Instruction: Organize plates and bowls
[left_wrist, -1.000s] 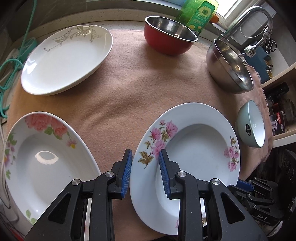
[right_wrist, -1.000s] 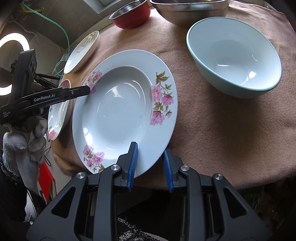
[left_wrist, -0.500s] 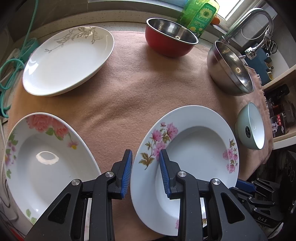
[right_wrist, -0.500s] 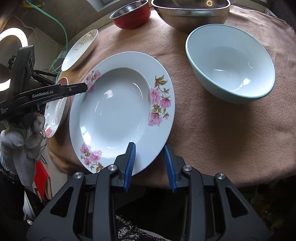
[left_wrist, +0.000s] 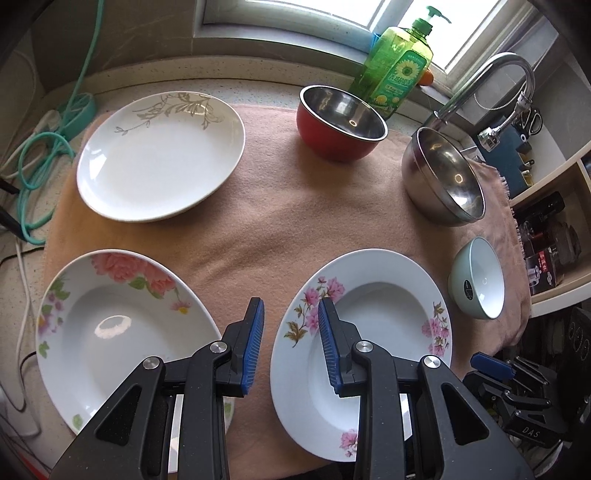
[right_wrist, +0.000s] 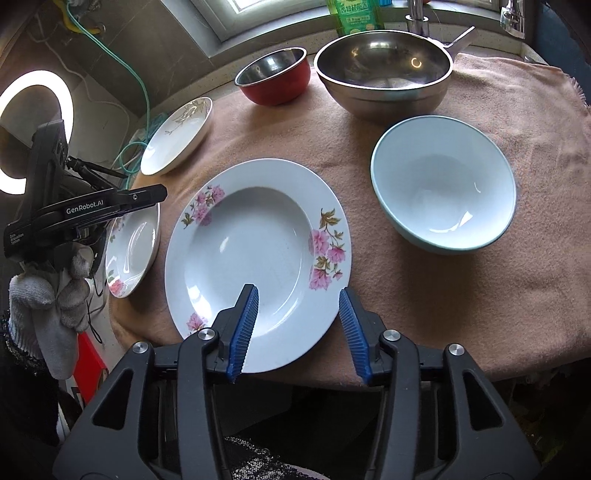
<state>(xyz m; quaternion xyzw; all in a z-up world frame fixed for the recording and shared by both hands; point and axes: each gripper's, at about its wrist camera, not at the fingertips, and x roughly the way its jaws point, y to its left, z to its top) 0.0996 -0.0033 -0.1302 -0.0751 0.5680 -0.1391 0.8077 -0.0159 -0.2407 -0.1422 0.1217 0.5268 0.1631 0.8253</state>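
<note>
While both grippers point steeply down at the cloth-covered counter (left_wrist: 295, 221), neither has hold of anything. The left gripper (left_wrist: 290, 347) hangs above the left rim of the pink-flowered soup plate (left_wrist: 373, 332); its jaws stand a narrow gap apart, the rim seen between them from above, pads clear of it. In the right wrist view that gripper's black body (right_wrist: 85, 210) shows at left, borne by a hand in a white knitted glove (right_wrist: 48, 299).

The right gripper (right_wrist: 299, 328) is over the near rim of the same plate (right_wrist: 258, 251). Its jaws have just been opening and now stand roughly half spread, the rim below and between them, untouched by the blue ribbed pads (right_wrist: 243, 328).

The plate lies flat on the cloth near the counter's front edge: white, deep well, wide rim, three sprays of pink flowers with olive leaves.

Other ware, all resting on the cloth:
- rose-patterned plate (left_wrist: 118, 332), left of the flowered one, apart from it
- white plate with a gold leaf sprig (left_wrist: 159, 158), far left
- red bowl with steel inside (left_wrist: 340, 122), far centre
- large steel bowl (right_wrist: 384, 74), far right
- pale green bowl (right_wrist: 443, 184), right of the flowered plate, not touching

Green dish-soap bottle (left_wrist: 399, 70) on the sill behind the red bowl.
</note>
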